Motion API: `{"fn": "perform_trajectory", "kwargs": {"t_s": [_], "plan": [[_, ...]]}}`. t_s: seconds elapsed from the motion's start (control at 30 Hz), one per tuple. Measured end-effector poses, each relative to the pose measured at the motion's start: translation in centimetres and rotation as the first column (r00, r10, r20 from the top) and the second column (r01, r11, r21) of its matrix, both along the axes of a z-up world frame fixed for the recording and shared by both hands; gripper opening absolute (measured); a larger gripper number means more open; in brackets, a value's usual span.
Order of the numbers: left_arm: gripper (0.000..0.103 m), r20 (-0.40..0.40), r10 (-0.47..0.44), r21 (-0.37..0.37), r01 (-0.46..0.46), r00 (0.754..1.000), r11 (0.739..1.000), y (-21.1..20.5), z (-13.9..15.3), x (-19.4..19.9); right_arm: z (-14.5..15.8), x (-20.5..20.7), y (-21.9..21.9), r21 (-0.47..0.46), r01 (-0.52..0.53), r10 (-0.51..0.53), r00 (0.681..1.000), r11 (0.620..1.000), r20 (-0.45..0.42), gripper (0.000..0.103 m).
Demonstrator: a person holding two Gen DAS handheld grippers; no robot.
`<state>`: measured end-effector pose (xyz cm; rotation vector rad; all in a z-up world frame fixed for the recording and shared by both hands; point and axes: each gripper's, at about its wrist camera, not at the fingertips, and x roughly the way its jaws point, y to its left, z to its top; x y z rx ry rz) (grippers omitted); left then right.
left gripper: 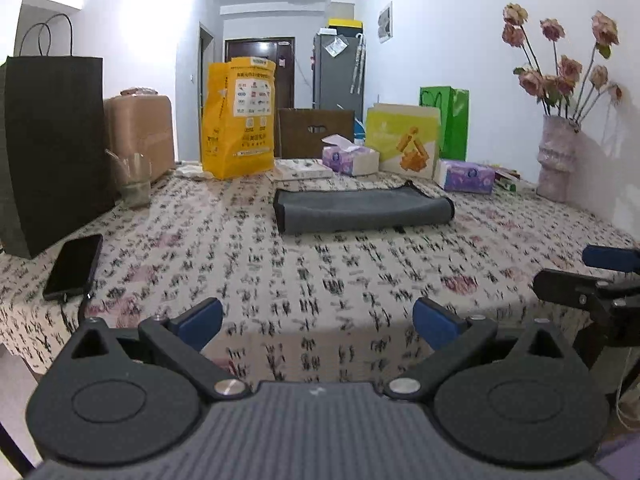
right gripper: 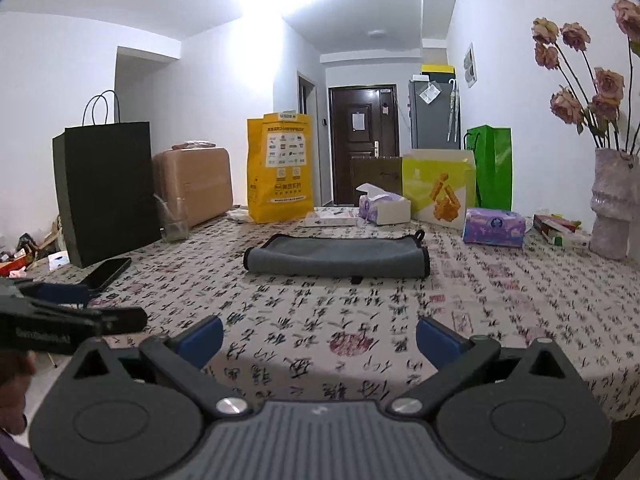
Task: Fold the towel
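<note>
A grey towel (left gripper: 362,210) with dark trim lies folded flat on the patterned tablecloth, toward the far middle of the table; it also shows in the right wrist view (right gripper: 338,258). My left gripper (left gripper: 318,322) is open and empty, held at the near table edge, well short of the towel. My right gripper (right gripper: 320,338) is open and empty, also at the near edge. The right gripper shows at the right edge of the left wrist view (left gripper: 588,276). The left gripper shows at the left edge of the right wrist view (right gripper: 80,304).
A black phone (left gripper: 74,266) lies near left. A black paper bag (left gripper: 52,144), a glass (left gripper: 134,180), a yellow bag (left gripper: 238,120), tissue boxes (left gripper: 466,176) and a vase of flowers (left gripper: 556,156) ring the table's left, back and right.
</note>
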<state>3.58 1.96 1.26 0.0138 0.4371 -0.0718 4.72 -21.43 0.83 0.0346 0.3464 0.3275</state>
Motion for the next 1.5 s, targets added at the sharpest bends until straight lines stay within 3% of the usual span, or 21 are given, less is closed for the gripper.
{"fn": "perform_trajectory", "kwargs": {"t_s": [0.43,0.67,0.8,1.5], "plan": [[0.103,-0.013,-0.062,-0.016,0.062,0.998,0.998,0.1,0.2,-2.6,-0.5,-2.4,-1.2,0.033,0.022,-0.021,0.999,0.999,-0.046,0.103],[0.103,-0.02,-0.011,-0.015,0.011,1.0,1.0,0.8,1.0,-4.3,0.6,-3.8,-2.4,0.053,0.048,-0.04,0.989,0.997,-0.146,0.103],[0.103,-0.005,-0.025,-0.022,0.025,1.0,0.999,0.6,1.1,-4.6,0.9,-4.6,-2.0,0.043,0.03,-0.025,0.993,0.999,-0.112,0.103],[0.103,-0.006,-0.01,-0.031,0.01,1.0,0.999,0.7,1.2,-4.6,0.6,-3.9,-2.1,0.03,0.042,-0.038,0.991,0.999,-0.127,0.103]]}}
